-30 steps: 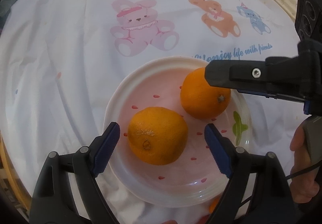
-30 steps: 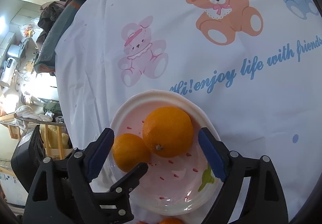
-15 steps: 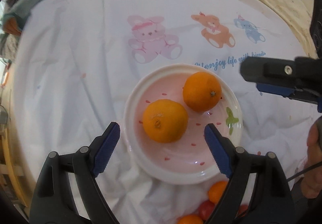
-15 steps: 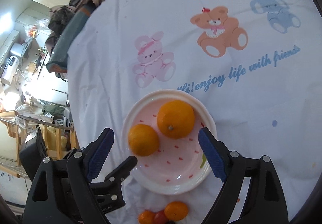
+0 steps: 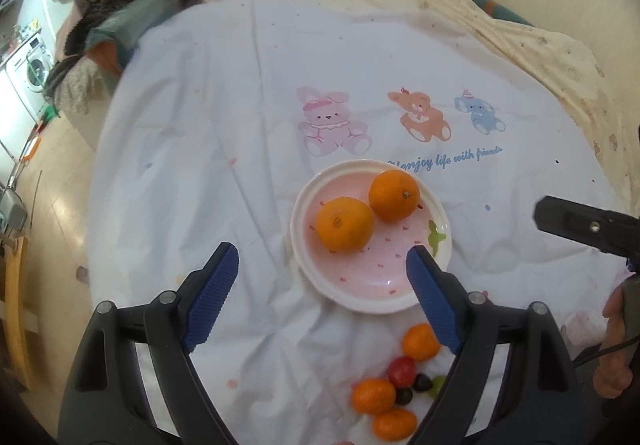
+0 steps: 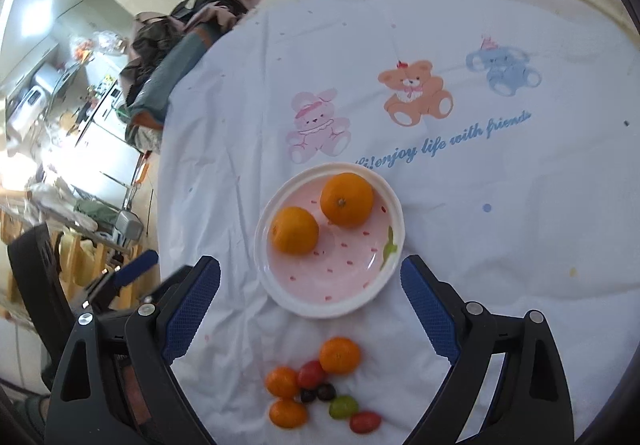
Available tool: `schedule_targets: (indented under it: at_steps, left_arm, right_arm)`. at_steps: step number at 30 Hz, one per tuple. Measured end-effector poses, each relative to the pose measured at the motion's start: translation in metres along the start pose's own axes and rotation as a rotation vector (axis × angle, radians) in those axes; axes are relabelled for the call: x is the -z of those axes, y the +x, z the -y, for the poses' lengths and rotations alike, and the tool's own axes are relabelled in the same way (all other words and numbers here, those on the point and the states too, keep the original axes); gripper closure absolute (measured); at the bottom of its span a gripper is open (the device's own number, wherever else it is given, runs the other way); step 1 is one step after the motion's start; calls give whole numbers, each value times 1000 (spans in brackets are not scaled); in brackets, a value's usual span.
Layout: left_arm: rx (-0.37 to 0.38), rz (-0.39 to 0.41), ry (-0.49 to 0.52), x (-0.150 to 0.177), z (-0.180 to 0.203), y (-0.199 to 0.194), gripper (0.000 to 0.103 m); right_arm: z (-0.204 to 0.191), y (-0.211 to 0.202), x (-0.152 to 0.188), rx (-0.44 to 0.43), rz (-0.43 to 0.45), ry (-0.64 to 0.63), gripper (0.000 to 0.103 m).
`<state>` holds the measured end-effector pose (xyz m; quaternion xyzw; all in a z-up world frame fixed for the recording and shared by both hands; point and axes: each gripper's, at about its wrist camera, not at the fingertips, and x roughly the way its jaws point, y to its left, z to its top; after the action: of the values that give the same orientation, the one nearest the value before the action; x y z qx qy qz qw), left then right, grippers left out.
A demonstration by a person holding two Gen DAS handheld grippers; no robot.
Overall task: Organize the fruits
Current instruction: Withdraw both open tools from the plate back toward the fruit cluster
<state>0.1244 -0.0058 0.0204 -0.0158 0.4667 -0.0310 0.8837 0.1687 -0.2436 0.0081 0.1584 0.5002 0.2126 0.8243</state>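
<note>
Two oranges [image 5: 345, 223] [image 5: 394, 195] lie in a pink plate [image 5: 360, 285] with a white rim on the white cartoon-print cloth. In the right wrist view the plate [image 6: 320, 293] holds the same oranges [image 6: 295, 230] [image 6: 346, 199]. In front of the plate lies a cluster of small fruit: small oranges [image 6: 339, 355], red tomatoes [image 6: 310, 373], dark grapes and a green grape [image 6: 343, 406]. It also shows in the left wrist view [image 5: 416, 341]. My left gripper [image 5: 320, 277] is open and empty above the plate's near side. My right gripper [image 6: 310, 291] is open and empty too.
The cloth [image 5: 240, 125] covers a round table with a beige edge [image 5: 560, 57] at the back right. A pile of clothes [image 5: 132, 17] lies beyond the far left edge. A washing machine [image 5: 28, 69] and floor lie to the left.
Both grippers have pulled up and back from the plate, so the plate looks smaller and the cluster of small fruit has come into view. Both oranges stay in the plate.
</note>
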Motion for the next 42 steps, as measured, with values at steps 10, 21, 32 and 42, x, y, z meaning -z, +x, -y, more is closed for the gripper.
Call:
schedule_targets:
  at_steps: [10, 21, 32, 42]
  left_arm:
    - [0, -1, -20, 44, -6, -39, 19]
    - [4, -31, -17, 78, -2, -35, 19]
    - [-32, -93, -36, 97, -10, -15, 19]
    - [-41, -164, -84, 95, -19, 4, 19]
  right_arm:
    - [-18, -34, 55, -11, 34, -44, 9]
    - [2, -28, 96, -35, 8, -8, 9]
    - [44, -27, 117, 99, -63, 54, 9]
    - [38, 33, 130, 221, -308, -60, 10]
